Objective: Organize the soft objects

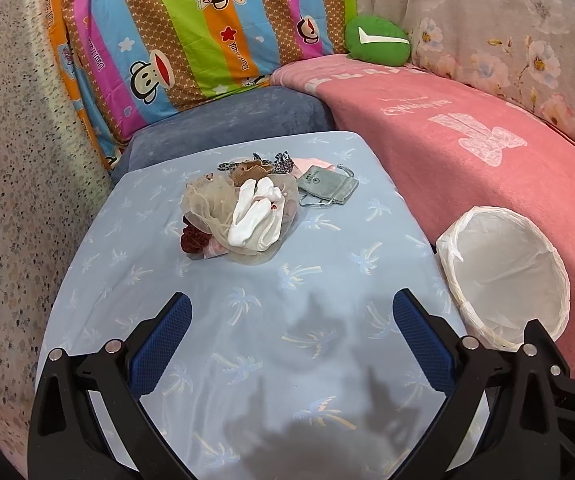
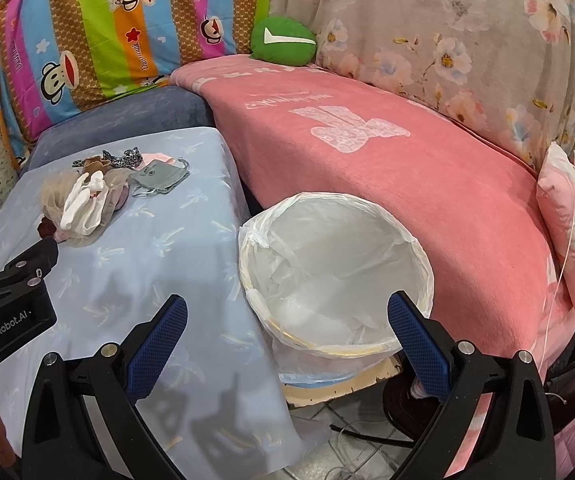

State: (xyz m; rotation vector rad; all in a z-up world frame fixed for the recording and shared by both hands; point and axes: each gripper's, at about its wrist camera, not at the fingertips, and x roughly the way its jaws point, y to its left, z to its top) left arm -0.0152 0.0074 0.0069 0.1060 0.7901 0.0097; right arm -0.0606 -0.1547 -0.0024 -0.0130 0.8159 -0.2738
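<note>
Nothing is picked up yet: my left gripper (image 1: pixel 291 334) and right gripper (image 2: pixel 287 334) both hang spread and empty over the blue palm-print cloth (image 1: pixel 247 320). The pile of soft things (image 1: pixel 243 208), white socks (image 1: pixel 253 216) on top, lies well ahead, the lined basket (image 2: pixel 335 276) to its right. Next, I judge, I reach forward and pinch the socks without dragging the netting

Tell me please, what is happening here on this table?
A person holds two grippers, and both are open and empty. The left gripper hovers over the blue cloth, facing a pile of white socks, tulle and scrunchies with a grey pouch beside it. The right gripper hangs near the lined basket, which looks empty. Nothing is sorted yet.
</note>
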